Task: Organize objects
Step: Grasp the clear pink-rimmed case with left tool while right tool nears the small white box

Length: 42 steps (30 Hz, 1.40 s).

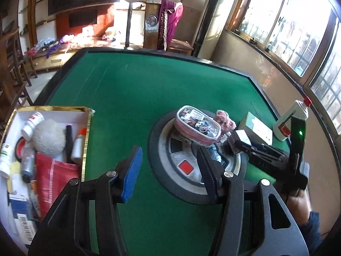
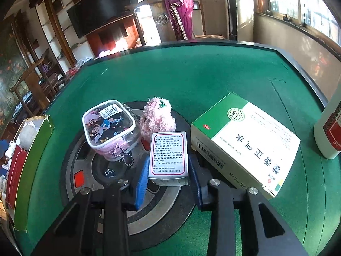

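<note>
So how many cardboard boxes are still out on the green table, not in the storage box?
2. The small white box sits between the right hand-held gripper fingers; the large green-and-white box lies just right of it. More may be hidden.

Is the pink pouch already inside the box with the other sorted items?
No, the pink pouch sits on the round hub in the middle of the table, apart from the box at the left.

Beyond the far edge of the green-felted table [image 1: 132, 89], a dark television [image 2: 100, 15] is mounted above a wooden cabinet [image 1: 53, 55], while sunlight is admitted through gridded windows [image 1: 298, 32] beyond the right edge.
</note>
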### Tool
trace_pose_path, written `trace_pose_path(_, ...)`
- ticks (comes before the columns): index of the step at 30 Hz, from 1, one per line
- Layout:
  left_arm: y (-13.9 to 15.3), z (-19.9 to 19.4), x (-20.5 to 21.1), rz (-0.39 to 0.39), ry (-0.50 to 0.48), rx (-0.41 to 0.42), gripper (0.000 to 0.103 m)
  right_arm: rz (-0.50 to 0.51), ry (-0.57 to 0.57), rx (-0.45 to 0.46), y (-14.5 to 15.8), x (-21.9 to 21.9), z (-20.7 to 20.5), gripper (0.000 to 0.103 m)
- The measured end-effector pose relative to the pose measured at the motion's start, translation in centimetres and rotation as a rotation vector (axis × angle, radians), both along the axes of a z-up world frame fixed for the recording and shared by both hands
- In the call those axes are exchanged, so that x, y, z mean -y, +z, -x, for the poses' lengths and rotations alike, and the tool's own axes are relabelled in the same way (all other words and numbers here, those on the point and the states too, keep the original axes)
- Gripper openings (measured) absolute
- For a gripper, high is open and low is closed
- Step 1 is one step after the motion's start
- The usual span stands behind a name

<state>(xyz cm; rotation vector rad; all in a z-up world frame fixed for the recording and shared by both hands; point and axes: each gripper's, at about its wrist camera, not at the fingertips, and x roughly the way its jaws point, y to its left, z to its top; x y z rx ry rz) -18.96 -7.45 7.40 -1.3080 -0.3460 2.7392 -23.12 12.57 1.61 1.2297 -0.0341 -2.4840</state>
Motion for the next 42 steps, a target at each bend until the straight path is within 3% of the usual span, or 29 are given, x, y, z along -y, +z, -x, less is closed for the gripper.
trace_pose_path(3,-1.3,3.5,-1.8,-0.083,0.043,0.101,0.056,0.011,0.041,-0.032,1.5,-1.4,-2.7,0.035)
trace_pose_path(5,-2.6,5.7,-2.5,-0.186,0.087,0.176,0.056,0.043,0.068,-0.065,2.6,-2.9,-4.9,0.035)
trace_pose_path(8,-4.0,8.4,-3.1,-0.276,0.223,0.251,0.056,0.080,0.115,-0.122,3.6,-4.9,-7.9,0.035)
trace_pose_path(11,-3.9,10.1,-3.9,-0.242,0.316,0.247,0.058,0.134,0.133,-0.146,4.0,-7.0,-9.2,0.035)
trace_pose_path(13,-4.2,11.1,-4.5,-0.234,0.370,0.274,0.072,0.166,0.125,-0.130,4.0,-8.1,-9.2,0.035)
trace_pose_path(21,-7.1,13.7,-5.6,-0.175,0.519,0.385,0.072,0.247,0.116,-0.141,5.0,-9.6,-9.0,0.035)
trace_pose_path(24,-7.3,14.2,-6.1,-0.152,0.547,0.372,0.078,0.282,0.106,-0.135,5.3,-10.1,-8.7,0.035)
trace_pose_path(30,-7.6,14.9,-6.9,-0.098,0.519,0.364,0.088,0.317,0.096,-0.102,4.7,-10.6,-8.2,0.035)
trace_pose_path(32,-7.6,14.9,-7.2,-0.064,0.480,0.359,0.088,0.328,0.094,-0.105,4.8,-10.6,-8.3,0.035)
trace_pose_path(33,-7.5,14.4,-6.9,-0.059,0.474,0.333,0.083,0.329,0.097,-0.109,4.9,-10.6,-8.4,0.035)
trace_pose_path(39,-7.2,11.5,-6.3,-0.068,0.391,0.234,0.079,0.321,0.086,-0.114,4.7,-10.6,-8.4,0.035)
trace_pose_path(42,-6.6,9.1,-5.5,-0.143,0.329,0.205,0.079,0.317,0.091,-0.112,4.6,-10.4,-8.5,0.035)
